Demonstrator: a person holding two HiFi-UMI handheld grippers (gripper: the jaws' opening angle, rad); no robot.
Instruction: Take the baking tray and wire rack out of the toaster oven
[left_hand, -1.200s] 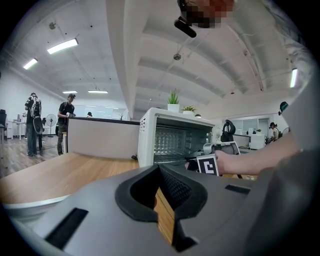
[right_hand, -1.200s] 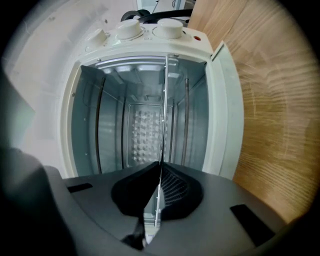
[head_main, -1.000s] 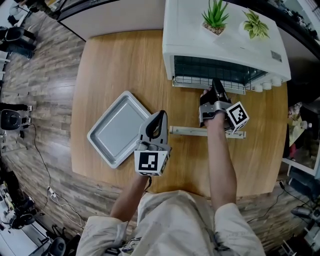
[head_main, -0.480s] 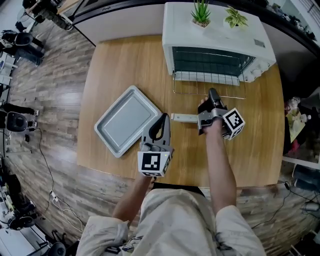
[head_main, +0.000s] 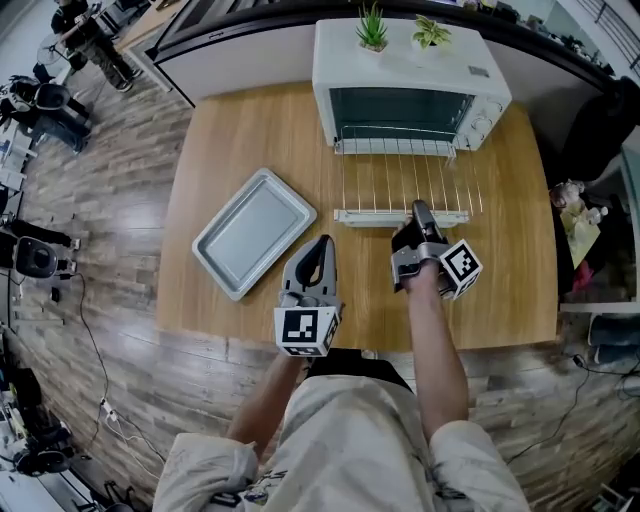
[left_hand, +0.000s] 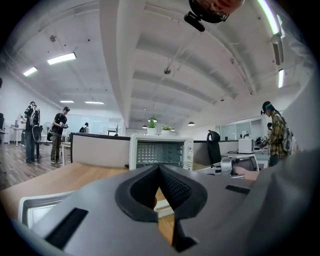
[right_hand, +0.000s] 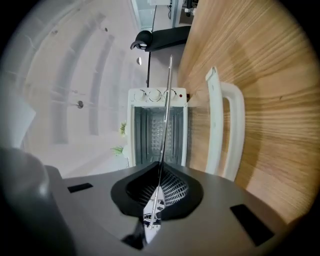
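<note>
Since the earlier frames the wire rack has slid most of the way out of the toaster oven, and the right gripper has drawn back with it toward the lower part of the head view.

Nearest the camera, at bottom centre, are the person's light-clad body and two forearms. The left gripper hangs over the wooden table just left of centre. Its jaws are pressed together with nothing between them, as the left gripper view confirms.

Right of centre, the right gripper pinches the front edge of the wire rack. In the right gripper view the rack appears edge-on, a thin metal line running from the clamped pads up to the oven.

The baking tray lies empty on the table at centre left, well apart from the oven.

Just beyond the right gripper is the pale handle of the open oven door, under the rack's front edge. The rack's far end is level with the oven mouth.

The white oven sits at top centre, with two small potted plants on its roof.
</note>
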